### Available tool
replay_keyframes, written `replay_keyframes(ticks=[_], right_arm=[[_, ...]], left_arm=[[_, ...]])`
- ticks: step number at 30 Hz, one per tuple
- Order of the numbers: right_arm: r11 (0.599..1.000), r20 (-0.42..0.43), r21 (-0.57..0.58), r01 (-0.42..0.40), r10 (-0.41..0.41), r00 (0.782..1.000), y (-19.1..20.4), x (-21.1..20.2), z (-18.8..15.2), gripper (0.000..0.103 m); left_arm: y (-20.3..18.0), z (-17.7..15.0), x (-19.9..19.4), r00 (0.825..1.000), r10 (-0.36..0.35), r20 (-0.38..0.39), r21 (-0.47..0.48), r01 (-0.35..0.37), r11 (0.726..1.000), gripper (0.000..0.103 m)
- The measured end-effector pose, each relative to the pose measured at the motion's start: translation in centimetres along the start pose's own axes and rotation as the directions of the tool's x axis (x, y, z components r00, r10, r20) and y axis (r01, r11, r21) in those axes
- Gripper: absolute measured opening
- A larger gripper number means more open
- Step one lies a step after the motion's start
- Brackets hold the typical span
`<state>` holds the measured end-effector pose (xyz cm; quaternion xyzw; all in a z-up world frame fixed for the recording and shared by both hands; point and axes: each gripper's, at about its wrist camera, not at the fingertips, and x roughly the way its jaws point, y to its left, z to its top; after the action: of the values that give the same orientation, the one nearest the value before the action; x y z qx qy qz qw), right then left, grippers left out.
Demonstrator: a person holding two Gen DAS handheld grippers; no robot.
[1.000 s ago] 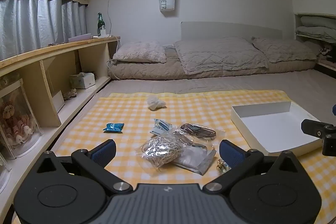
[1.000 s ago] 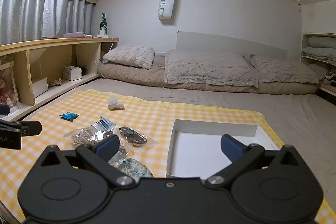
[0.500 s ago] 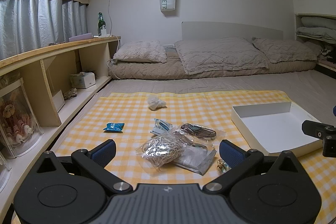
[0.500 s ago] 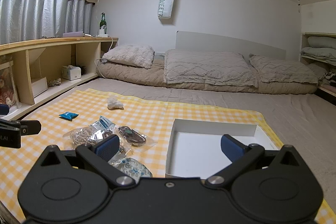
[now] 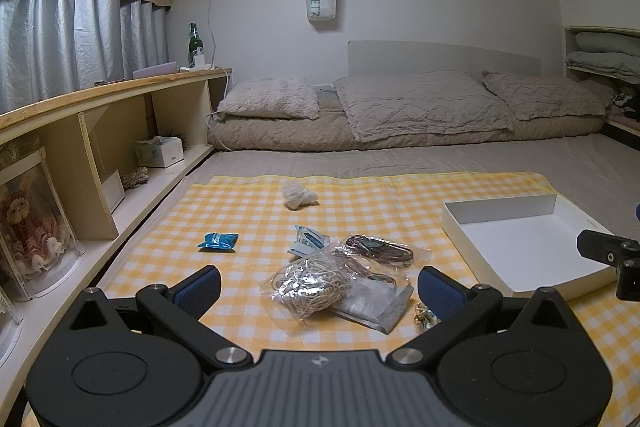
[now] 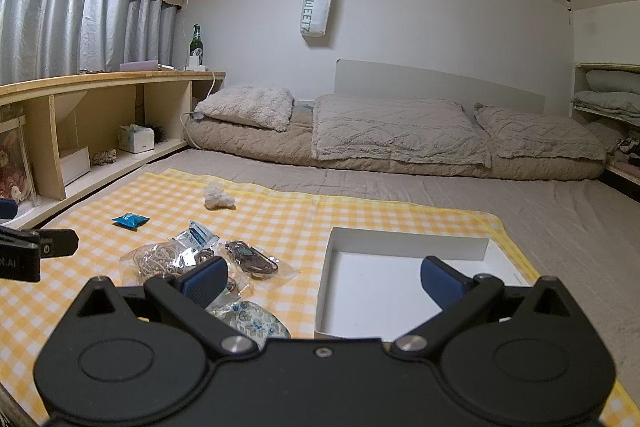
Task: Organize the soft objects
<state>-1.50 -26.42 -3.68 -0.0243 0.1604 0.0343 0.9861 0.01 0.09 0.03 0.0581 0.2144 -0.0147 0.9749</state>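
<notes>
On a yellow checked cloth (image 5: 248, 211) lies a heap of clear bags: one with beige cord (image 5: 310, 285), one with dark cord (image 5: 380, 251), a flat grey packet (image 5: 372, 303). Farther off are a small printed sachet (image 5: 308, 239), a blue packet (image 5: 218, 241) and a crumpled white wad (image 5: 298, 195). A white shallow box (image 5: 524, 243) sits at the right. My left gripper (image 5: 318, 289) is open, just short of the beige cord bag. My right gripper (image 6: 322, 277) is open over the near left corner of the box (image 6: 400, 287), with a floral pouch (image 6: 252, 319) under its left finger.
A low wooden shelf (image 5: 92, 131) runs along the left with a tissue box (image 5: 160, 153) and a framed doll. Beige bedding and pillows (image 5: 400, 107) lie beyond the cloth. The right gripper's tip (image 5: 608, 255) shows at the left wrist view's right edge.
Both views have barely shifted; the right wrist view has drifted slightly nearer the bags and box. No object has moved and both grippers stay open.
</notes>
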Motion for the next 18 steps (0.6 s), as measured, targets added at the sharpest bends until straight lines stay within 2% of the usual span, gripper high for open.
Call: replay_keyframes(ticks=[18], right_arm=[[1.0, 0.0, -0.002, 0.001, -0.001, 1.0, 0.12, 0.01, 0.0, 0.103]], left_arm=[[0.65, -0.25, 0.07, 1.0, 0.001, -0.001, 0.0, -0.001, 1.0, 0.103]])
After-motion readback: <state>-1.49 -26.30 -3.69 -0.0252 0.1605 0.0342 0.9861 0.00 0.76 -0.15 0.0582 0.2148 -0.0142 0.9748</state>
